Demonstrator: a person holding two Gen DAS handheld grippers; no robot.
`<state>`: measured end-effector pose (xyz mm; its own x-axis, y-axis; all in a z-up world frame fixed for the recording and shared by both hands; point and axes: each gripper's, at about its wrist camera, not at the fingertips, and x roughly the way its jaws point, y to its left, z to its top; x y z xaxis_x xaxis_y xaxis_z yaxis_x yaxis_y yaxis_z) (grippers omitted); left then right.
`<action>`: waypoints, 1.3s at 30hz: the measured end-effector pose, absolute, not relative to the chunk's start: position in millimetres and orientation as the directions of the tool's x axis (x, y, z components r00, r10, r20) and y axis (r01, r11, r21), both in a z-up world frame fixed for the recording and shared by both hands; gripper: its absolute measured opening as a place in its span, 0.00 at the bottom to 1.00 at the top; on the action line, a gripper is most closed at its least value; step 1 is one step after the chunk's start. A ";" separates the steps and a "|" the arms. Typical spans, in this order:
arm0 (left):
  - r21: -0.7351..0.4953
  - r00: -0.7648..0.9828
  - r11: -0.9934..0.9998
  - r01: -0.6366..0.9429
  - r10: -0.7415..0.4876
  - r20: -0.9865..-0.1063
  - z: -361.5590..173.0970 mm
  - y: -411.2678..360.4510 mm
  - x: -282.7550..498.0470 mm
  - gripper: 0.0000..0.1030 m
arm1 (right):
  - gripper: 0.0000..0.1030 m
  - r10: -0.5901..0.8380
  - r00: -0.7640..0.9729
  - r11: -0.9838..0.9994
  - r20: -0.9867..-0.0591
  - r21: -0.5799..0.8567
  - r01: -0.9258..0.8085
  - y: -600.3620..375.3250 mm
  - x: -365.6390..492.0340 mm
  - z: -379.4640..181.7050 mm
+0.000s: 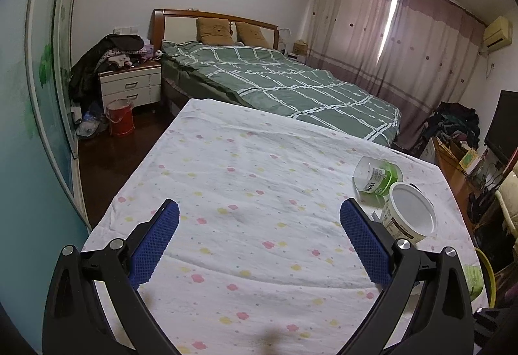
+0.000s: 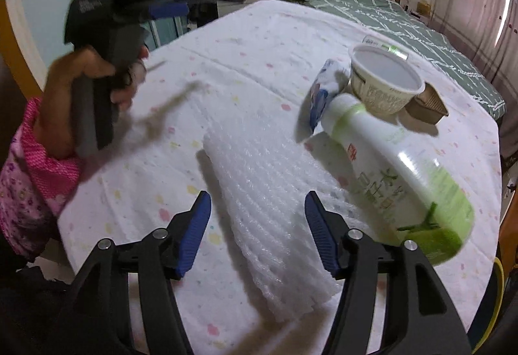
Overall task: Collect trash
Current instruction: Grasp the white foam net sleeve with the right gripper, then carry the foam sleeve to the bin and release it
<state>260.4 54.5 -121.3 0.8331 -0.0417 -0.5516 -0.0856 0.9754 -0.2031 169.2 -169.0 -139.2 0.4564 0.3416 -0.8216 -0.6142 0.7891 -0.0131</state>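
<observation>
The left gripper [image 1: 259, 216], black-framed with blue textured pads, stands with its jaws spread wide above the white cloth-covered table printed with small pastel flowers [image 1: 246, 167]; nothing lies between its pads. The right gripper [image 2: 257, 211], of the same build, is also spread wide, its pads straddling the near end of a white ribbed foam sheet [image 2: 268, 193] that lies flat on the cloth; whether the pads touch the foam cannot be told. Just right of the foam lies a white plastic bottle with a green label [image 2: 398, 173], on its side. Beyond the bottle's neck stands an open cream paper cup with printed sides [image 2: 385, 80], with a crumpled blue-and-white wrapper [image 2: 323, 93] on its left and a brown corrugated paper tray [image 2: 427, 104] touching its right. A clear plastic container with a green label [image 1: 377, 177] lies behind the cup. The left hand [image 2: 84, 89] grips its tool's handle over the table's left edge.
</observation>
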 end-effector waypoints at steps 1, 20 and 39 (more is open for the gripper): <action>-0.204 0.832 0.975 -0.085 -0.043 -0.553 -121.7 54.5 260.7 0.95 | 0.52 0.333 0.467 0.791 -0.819 -0.027 -0.611 -165.9 167.7 -141.6; -0.185 0.822 0.980 -0.066 -0.052 -0.568 -125.8 45.2 265.3 0.95 | 0.21 0.407 0.517 0.833 -0.753 0.073 -0.549 -210.2 146.1 -107.9; -0.085 0.806 0.996 0.032 -0.076 -0.586 -133.6 10.1 268.5 0.95 | 0.22 -0.085 0.700 0.977 -0.709 0.080 0.200 -461.7 148.0 -79.9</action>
